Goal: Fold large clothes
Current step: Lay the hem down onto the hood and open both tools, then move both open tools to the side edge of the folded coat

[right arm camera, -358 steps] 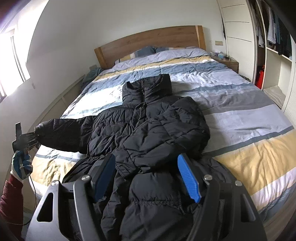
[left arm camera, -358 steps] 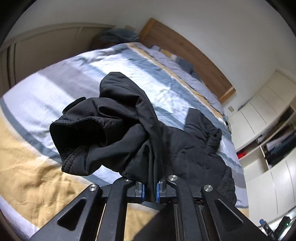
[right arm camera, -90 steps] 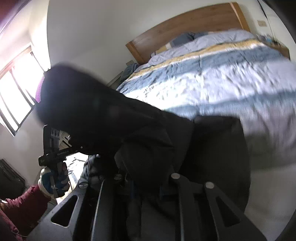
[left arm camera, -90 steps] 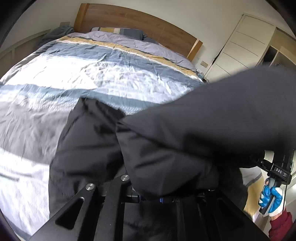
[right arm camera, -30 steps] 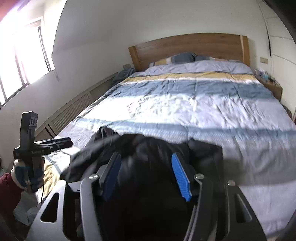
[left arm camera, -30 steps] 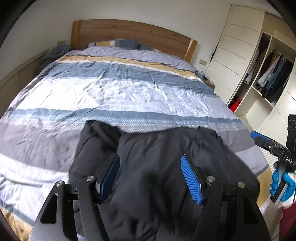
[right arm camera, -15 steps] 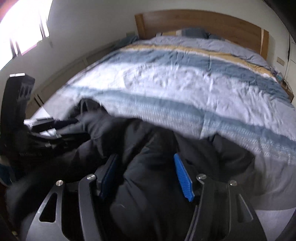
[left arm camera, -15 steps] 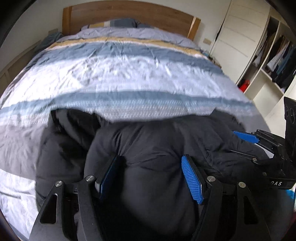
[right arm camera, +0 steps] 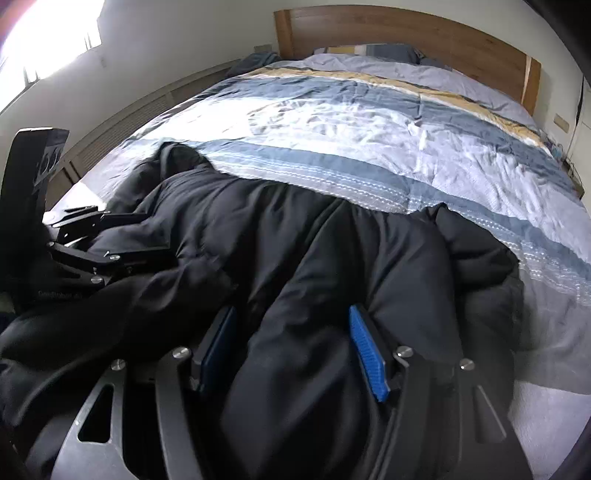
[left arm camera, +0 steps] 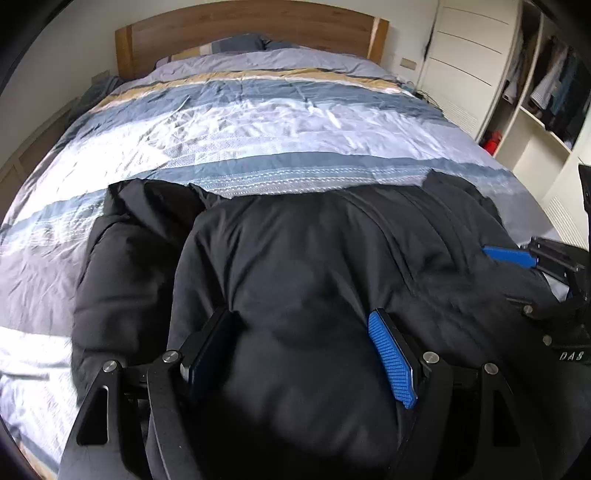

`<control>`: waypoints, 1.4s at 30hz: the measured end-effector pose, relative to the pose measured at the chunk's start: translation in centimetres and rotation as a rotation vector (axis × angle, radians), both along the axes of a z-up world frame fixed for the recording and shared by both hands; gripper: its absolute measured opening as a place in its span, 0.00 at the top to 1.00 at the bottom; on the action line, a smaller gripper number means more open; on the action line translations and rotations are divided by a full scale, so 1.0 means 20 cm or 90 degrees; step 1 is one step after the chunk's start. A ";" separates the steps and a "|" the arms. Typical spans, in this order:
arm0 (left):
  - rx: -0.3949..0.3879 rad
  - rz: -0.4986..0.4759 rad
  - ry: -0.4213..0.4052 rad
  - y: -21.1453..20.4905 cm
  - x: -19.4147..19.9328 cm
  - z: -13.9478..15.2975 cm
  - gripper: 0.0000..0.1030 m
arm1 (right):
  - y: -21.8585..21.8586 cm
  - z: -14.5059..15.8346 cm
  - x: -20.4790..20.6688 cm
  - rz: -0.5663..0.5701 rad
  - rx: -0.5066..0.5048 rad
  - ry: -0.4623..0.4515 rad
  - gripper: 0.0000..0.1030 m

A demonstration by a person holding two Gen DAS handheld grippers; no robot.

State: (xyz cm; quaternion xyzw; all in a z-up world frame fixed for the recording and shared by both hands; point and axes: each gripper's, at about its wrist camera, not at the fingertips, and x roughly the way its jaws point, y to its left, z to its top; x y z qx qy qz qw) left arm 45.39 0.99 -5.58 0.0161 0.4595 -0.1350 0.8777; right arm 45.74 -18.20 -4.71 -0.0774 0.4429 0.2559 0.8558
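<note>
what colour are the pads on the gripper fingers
Blue, ribbed pads; clearest in the left wrist view.

Between left fingers [left arm camera: 391,358]: bulge of black jacket [left arm camera: 303,266] fills the gap; no free passage there. Same between right fingers [right arm camera: 367,354], padded fabric heaped up to both pads. Ahead of both finger pairs, beyond the jacket's far edge: striped duvet [left arm camera: 258,122] lies flat and bare up to the pillows [left arm camera: 236,42] and headboard [left arm camera: 251,27]. Outboard of the right fingers: open duvet. Outboard of the left fingers: bare duvet strip. Wardrobe [left arm camera: 469,70] stands well apart.
</note>
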 end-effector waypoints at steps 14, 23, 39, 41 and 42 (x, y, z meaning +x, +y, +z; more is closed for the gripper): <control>0.031 -0.020 -0.021 -0.01 -0.23 -0.10 0.19 | -0.12 -0.10 -0.32 -0.018 -0.002 0.004 0.41; 0.022 -0.013 -0.042 0.01 -0.33 0.00 0.20 | -0.15 -0.04 -0.37 -0.032 0.014 0.014 0.41; 0.050 0.029 -0.020 -0.02 -0.45 -0.01 0.19 | -0.20 -0.04 -0.48 -0.090 0.021 0.048 0.41; 0.051 0.036 -0.019 0.00 -0.49 0.00 0.19 | -0.21 -0.02 -0.52 -0.097 0.023 0.051 0.41; 0.049 0.041 -0.018 0.00 -0.51 0.00 0.19 | -0.22 -0.01 -0.53 -0.101 0.026 0.052 0.41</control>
